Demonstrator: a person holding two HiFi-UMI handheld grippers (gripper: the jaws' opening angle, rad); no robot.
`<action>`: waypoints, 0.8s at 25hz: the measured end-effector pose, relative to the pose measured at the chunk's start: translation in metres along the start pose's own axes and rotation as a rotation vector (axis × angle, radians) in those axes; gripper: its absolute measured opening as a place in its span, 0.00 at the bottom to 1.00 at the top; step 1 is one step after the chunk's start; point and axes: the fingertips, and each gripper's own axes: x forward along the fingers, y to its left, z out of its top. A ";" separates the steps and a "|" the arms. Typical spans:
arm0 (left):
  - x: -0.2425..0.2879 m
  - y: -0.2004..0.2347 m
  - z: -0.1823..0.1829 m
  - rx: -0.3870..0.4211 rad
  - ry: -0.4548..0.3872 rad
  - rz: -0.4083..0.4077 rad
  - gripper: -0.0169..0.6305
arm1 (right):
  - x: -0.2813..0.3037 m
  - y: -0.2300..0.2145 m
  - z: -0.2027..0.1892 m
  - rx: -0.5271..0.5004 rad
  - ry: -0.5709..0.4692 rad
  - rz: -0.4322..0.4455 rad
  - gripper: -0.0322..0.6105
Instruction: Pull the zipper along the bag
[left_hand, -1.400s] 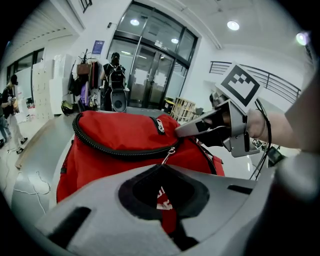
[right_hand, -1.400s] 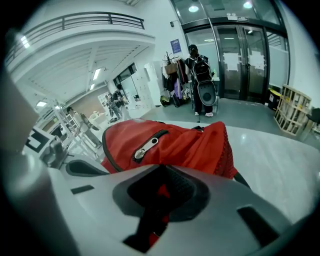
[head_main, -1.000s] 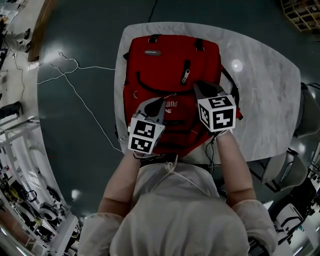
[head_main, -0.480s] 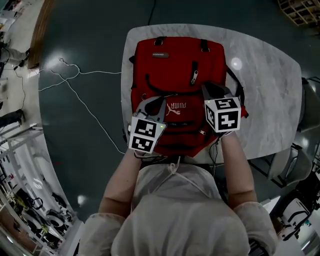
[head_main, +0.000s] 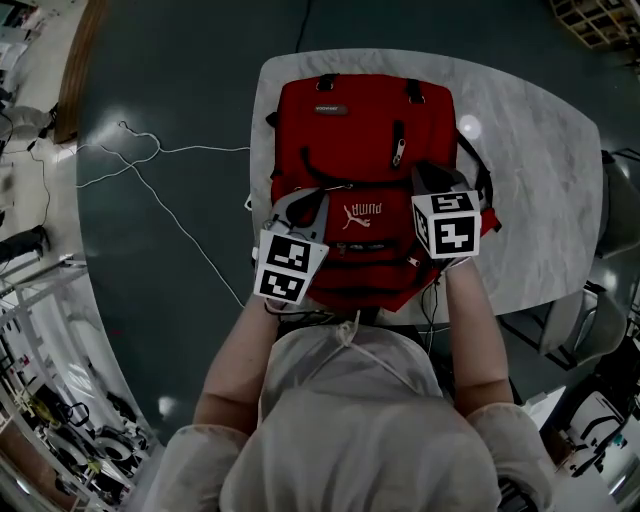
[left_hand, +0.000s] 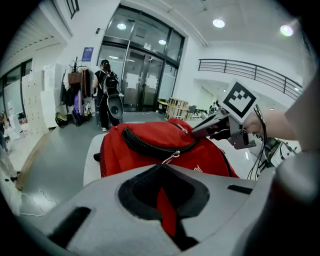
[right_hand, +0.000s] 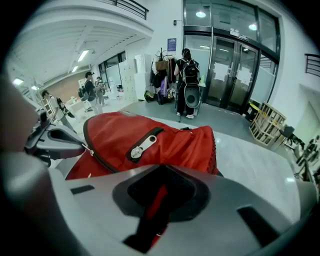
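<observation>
Step in hand: the pull along the zip is under way, not finished.

The left gripper (head_main: 312, 200) has its jaws pressed nearly together. A small metal zipper pull (left_hand: 173, 157) runs straight into their tips, so it is judged to be pinched there. The black curved zipper track (left_hand: 145, 145) rises directly ahead of this gripper and bends off to its left.

The right gripper (head_main: 422, 172) also has its jaws all but closed, with a sliver of red cloth in the narrow gap. It is judged to be nipping the fabric of the red fabric backpack (head_main: 365, 130), bracing it. The backpack lies flat under and ahead of both grippers on the pale marble-patterned table (head_main: 540, 170). Most of its body is beyond the jaw tips.

Next move, as judged: the left gripper should carry the pull on along the curve of the track, keeping the draw in line with the teeth. The right gripper should keep the cloth taut so the backpack does not drag after the pull.

Against the earlier frames: the left gripper has drawn away from the white logo printed on the backpack, which sat right beside its tips. It is now nearer the backpack's left edge. The right gripper holds the same spot on the cloth, its jaws unchanged.
</observation>
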 end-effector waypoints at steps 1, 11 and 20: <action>-0.002 0.001 0.001 0.009 -0.001 0.002 0.05 | 0.000 0.000 0.000 -0.002 0.002 -0.005 0.13; -0.025 0.045 0.003 -0.024 -0.041 0.059 0.05 | -0.001 -0.003 0.000 -0.019 0.009 -0.050 0.13; -0.032 0.071 0.013 0.020 -0.053 0.082 0.05 | -0.001 -0.003 -0.001 -0.024 0.017 -0.085 0.13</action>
